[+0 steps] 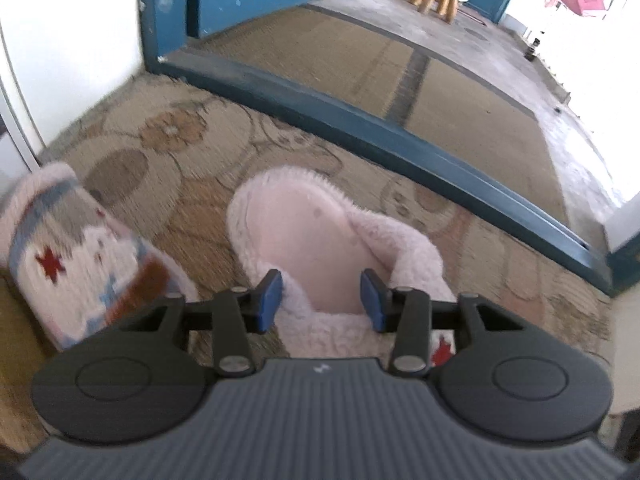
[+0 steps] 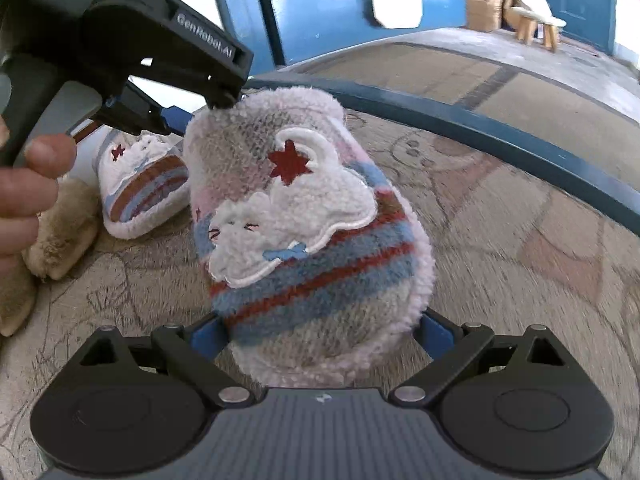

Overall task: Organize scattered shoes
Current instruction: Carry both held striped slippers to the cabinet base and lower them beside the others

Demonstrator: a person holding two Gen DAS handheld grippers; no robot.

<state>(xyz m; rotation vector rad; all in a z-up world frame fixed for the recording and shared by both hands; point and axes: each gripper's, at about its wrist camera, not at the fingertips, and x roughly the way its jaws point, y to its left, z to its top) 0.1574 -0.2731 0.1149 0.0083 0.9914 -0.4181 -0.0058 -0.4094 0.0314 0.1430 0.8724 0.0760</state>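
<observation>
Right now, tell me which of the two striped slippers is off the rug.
The near slipper, lifted with a claw at each end: the right claw at its toe, the left claw at its heel. Its mate lies on the rug by the wall.

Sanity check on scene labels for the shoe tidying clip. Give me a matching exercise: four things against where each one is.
Things:
1. near striped slipper
2. far striped slipper
3. furry tan slipper
4. wooden stool

Places:
A. lying on the rug, no gripper on it
B. outside, past the blue threshold
C. clamped between the left gripper at its opening and the right gripper at its toe
D. left edge of the right wrist view, below the person's hand

Pairs: 1-C, 2-A, 3-D, 4-B
</observation>
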